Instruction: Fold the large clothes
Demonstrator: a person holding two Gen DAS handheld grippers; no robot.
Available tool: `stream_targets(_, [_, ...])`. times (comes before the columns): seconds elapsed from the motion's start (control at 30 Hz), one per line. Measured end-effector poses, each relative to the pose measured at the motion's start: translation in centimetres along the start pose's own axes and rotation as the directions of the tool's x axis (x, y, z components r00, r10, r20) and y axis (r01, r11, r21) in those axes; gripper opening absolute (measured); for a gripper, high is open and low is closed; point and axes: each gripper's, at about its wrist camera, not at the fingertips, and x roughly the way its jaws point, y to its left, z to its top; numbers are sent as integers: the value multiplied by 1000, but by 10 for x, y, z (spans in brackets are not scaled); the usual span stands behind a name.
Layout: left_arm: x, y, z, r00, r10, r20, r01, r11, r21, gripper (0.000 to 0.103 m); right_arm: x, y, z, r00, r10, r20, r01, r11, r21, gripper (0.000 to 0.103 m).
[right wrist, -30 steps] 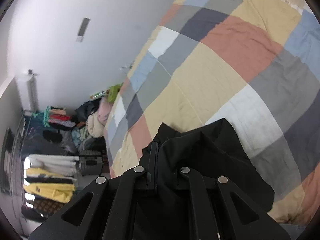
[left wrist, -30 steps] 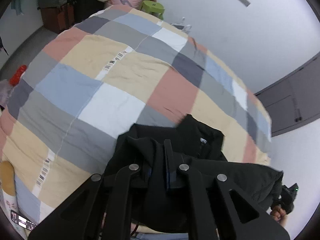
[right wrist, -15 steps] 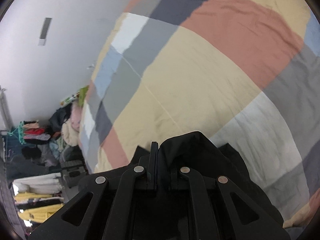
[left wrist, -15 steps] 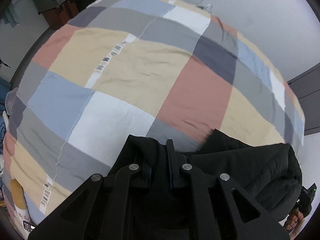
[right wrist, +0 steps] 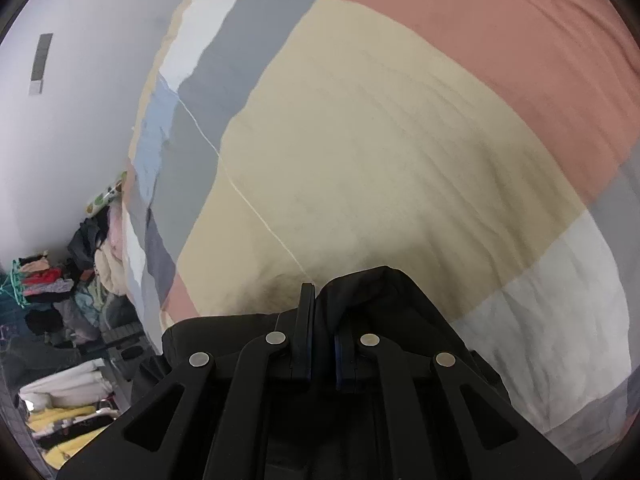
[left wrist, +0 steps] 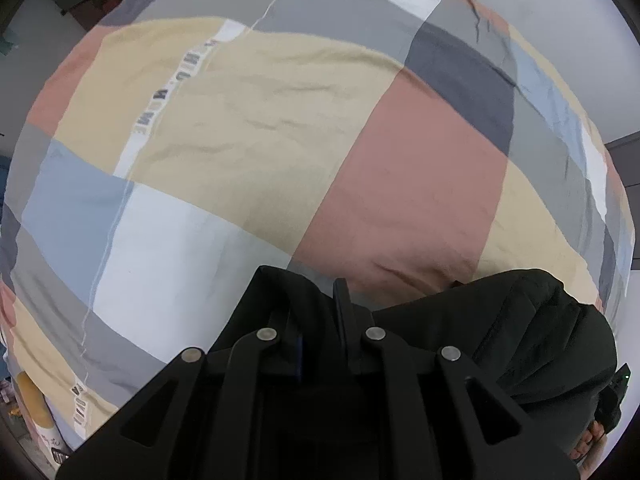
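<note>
Left wrist view: left claw (left wrist: 320,312) at bottom centre, pointing down at a bed (left wrist: 248,128) covered with a checked quilt in beige, pink, grey, blue and white patches. Black garment (left wrist: 532,332) bunched at lower right of the frame, draped over the claw's fingers at centre bottom. Cloth sits between the left claw's fingers (left wrist: 342,300), which stand close together; grip looks like it is on the fabric, but the dark cloth against black fingers makes the contact hard to read. A person's hand (left wrist: 592,440) peeks out at the far lower right edge, under the garment, next to a dark device with a small green light.

Right wrist view: right claw (right wrist: 318,316) at bottom centre, fingers (right wrist: 306,320) pressed together, clamped on a fold of the same black garment (right wrist: 384,292), which humps up just right of the fingertips and spreads down both sides of the claw. Garment's front edge touches or hangs just over the beige patch of the quilt (right wrist: 380,160); cannot tell which. White wall (right wrist: 80,100) fills the upper left. Pile of mixed clothes (right wrist: 52,284) on the floor at the left edge, yellow and white items (right wrist: 68,412) at the lower left.
</note>
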Motion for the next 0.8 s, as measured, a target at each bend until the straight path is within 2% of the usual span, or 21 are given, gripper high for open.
stream_targets(0.13, [0,3,-3,1000,-11,-22,11,1000,0,14,-6,-1,-5,1000,7,-14,-7,1000,0,6])
stream_targets(0.23, [-9,6,-7,999,-41,-23,41,999,9,18,-16,1,-11,999,34,-40,-34,999,-16,14])
stream_targets(0.27, [-17,7,-11,998,-55,-17,55,998,24,20,-25,0,-14,997,55,-51,-57,998,-26,23])
stream_targets(0.3, [-21,7,-14,998,-66,-10,66,997,32,26,-30,2,-17,996,76,-55,-78,996,-35,41])
stream_targets(0.33, [-29,8,-18,996,-88,0,88,995,46,38,-38,4,-19,994,93,-53,-96,994,-52,54])
stream_targets(0.37, [-39,9,-23,993,-117,17,115,991,65,45,-48,7,-23,994,102,-44,-106,991,-83,74])
stream_targets(0.4, [-47,8,-26,991,-130,44,126,989,83,62,-60,12,-27,995,98,-30,-101,986,-130,77])
stream_targets(0.43, [-64,8,-32,985,-121,124,105,987,122,84,-72,20,-33,997,77,-7,-77,977,-199,77])
stream_targets(0.47, [-74,7,-37,978,-96,186,67,986,154,91,-78,26,-38,998,57,12,-52,968,-245,77])
stream_targets(0.53, [-93,3,-50,951,-44,308,-24,976,215,94,-95,49,-57,996,28,84,6,923,-384,77])
stream_targets(0.6, [-109,-4,-70,919,-66,389,-48,960,275,94,-105,73,-85,987,25,157,62,848,-526,78])
stream_targets(0.7, [-111,-16,-98,901,-123,416,-28,941,339,94,-98,98,-134,977,50,206,105,729,-677,79])
stream_targets(0.77, [-104,-31,-117,891,-149,429,-34,920,391,94,-81,108,-169,976,81,200,99,656,-748,79])
stream_targets(0.8, [-101,-35,-123,886,-160,435,-35,912,408,94,-70,110,-181,977,84,198,102,631,-769,79])
